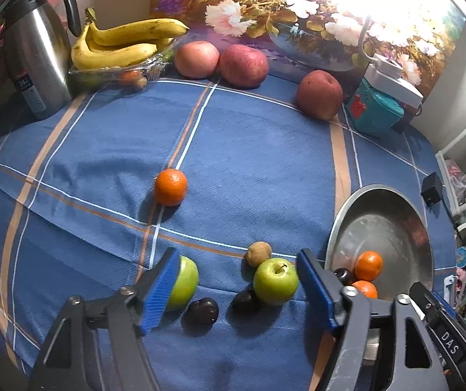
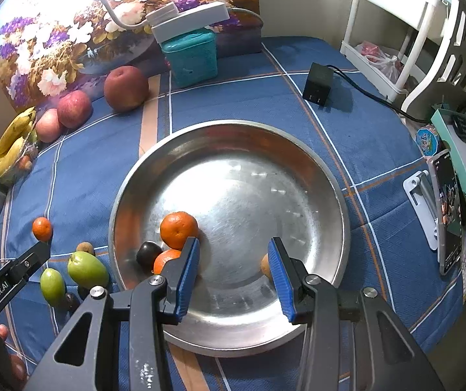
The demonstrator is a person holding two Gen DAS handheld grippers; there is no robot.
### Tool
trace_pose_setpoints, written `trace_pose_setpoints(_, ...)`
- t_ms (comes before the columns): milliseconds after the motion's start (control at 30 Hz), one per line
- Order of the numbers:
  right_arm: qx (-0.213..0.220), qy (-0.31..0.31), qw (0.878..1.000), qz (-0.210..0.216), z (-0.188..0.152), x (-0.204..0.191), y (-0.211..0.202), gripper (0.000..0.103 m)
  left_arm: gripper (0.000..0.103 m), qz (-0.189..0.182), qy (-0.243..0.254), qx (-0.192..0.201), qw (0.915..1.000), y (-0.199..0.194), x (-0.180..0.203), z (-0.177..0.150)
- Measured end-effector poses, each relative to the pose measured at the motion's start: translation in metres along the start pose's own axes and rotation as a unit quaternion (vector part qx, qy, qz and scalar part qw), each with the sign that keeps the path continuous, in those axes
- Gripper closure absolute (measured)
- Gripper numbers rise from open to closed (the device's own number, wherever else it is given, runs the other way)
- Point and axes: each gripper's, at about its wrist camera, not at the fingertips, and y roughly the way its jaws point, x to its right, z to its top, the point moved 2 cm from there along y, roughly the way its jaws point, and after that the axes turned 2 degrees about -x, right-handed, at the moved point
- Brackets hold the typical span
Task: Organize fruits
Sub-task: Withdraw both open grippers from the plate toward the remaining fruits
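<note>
Left wrist view: left tool [image 1: 238,288] gapes open, 2 green apples [image 1: 275,281] between its fingers; right tool [image 2: 234,275] hangs open and empty above the metal plate [image 2: 314,169].

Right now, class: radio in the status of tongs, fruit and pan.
Both tongs open, empty. Pan holds two oranges. Green apples on cloth. Nothing blocking.

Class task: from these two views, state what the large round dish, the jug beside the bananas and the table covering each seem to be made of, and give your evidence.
Dish: probably steel or aluminium, a dull brushed finish with fine scratches and soft glare.
Jug: looks like stainless steel, a smooth satin body with long reflections; its black handle is likely plastic.
Table covering: woven cloth, matte blue, with a visible weave, stripes and fold creases.
</note>
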Motion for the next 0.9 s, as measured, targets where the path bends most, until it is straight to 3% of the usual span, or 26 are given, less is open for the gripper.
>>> trace_pose_setpoints(100,-0.001,0.0,1.0,0.0,-0.0007,-0.0001,0.0007,0.055,0.001,0.025,0.006,0.002,0.9997,0.003,-0.0003,0.0001)
trace_pose_setpoints(200,0.001,0.0,1.0,-0.003,-0.0004,0.0015,0.0023,0.03,0.001,0.037,0.014,0.003,0.9992,0.0042,-0.0006,-0.0006)
trace_pose_setpoints(667,0.001,-0.002,1.0,-0.01,-0.0003,0.005,0.0053,0.026,0.0,0.06,0.035,0.013,0.9975,0.0055,0.0018,-0.001)
trace_pose_setpoints(900,0.005,-0.007,1.0,-0.011,0.0003,0.0037,0.0043,0.016,0.0,0.066,0.035,0.022,0.997,0.0035,0.0004,0.0004)
